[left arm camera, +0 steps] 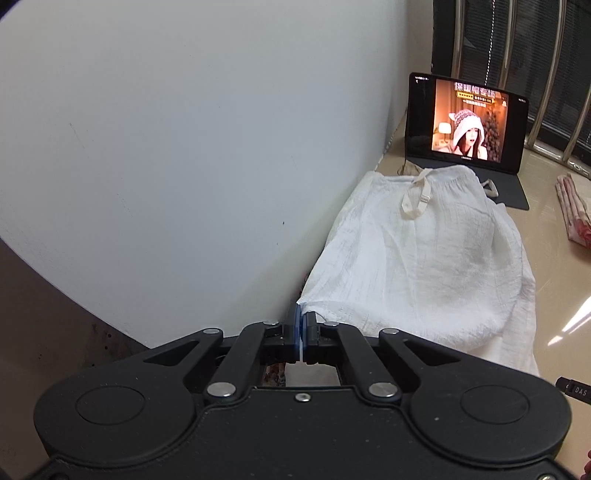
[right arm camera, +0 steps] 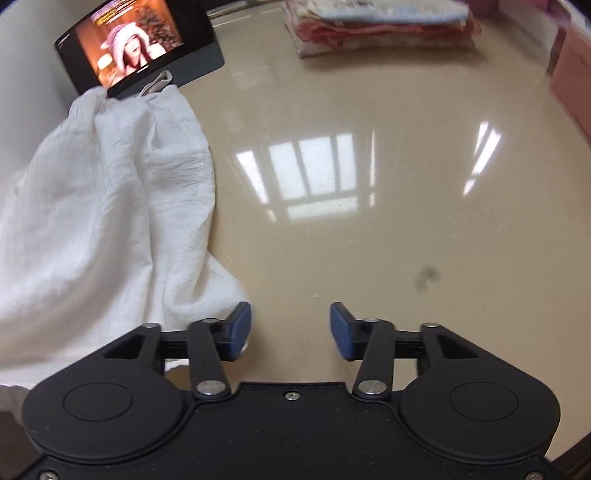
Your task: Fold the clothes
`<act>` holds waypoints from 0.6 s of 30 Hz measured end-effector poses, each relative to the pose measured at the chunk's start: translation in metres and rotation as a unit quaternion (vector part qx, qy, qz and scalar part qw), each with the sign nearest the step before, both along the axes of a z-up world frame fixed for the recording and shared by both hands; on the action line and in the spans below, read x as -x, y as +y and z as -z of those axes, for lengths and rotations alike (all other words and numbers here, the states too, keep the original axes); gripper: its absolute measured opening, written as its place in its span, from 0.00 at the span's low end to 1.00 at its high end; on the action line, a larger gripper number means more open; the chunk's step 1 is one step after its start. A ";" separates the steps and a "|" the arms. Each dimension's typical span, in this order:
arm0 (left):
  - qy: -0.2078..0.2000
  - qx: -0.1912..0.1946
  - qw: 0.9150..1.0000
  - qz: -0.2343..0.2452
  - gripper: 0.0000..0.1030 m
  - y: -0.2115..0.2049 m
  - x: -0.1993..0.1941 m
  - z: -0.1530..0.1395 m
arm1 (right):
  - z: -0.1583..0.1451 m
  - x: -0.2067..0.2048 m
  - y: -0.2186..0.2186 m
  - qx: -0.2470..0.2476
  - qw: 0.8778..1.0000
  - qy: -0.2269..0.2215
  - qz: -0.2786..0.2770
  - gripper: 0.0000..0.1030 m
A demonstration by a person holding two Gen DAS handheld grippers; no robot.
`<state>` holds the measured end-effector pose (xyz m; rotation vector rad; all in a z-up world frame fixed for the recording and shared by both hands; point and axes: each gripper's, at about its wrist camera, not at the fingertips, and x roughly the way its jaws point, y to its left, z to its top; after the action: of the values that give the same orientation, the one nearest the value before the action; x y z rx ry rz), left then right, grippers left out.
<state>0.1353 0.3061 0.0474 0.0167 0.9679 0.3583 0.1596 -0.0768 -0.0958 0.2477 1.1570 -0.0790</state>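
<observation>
Closest to the left wrist camera, the left tool (left arm camera: 300,325) has its blue pads pressed together on a corner of the white garment (left arm camera: 417,258), a sliver of white cloth showing between them. That garment lies spread on the glossy beige worktop (right arm camera: 369,240), its left edge against the pale wall (left arm camera: 166,147), with a cream strap (left arm camera: 415,197) looped on its far end. Beyond it, a tablet (left arm camera: 467,123) stands propped at the far side, its screen lit.

On the other side, the right tool (right arm camera: 291,330) stands partly open over bare worktop, nothing between its pads. Its left finger (right arm camera: 238,330) sits just at the near right edge of the white garment; whether it touches the cloth I cannot tell. Far off to the right rests a folded stack of pink-and-white clothes (right arm camera: 380,33).
</observation>
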 end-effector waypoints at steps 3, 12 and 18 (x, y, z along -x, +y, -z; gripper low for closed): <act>0.003 -0.002 1.000 0.003 0.01 0.000 0.000 0.001 | -0.015 0.011 0.026 0.052 0.992 -0.052 -0.104 0.51; 0.006 -0.006 1.000 0.000 0.01 -0.003 -0.001 0.002 | 0.011 0.029 0.136 0.262 0.837 -0.085 -0.472 0.51; 0.008 -0.016 1.000 0.001 0.01 -0.004 0.000 0.005 | 0.034 0.031 0.163 0.365 0.756 -0.105 -0.533 0.51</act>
<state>0.1358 0.3016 0.0429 0.0504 0.9779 0.3723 0.1288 0.0861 -0.1301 -1.0963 0.8185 0.4979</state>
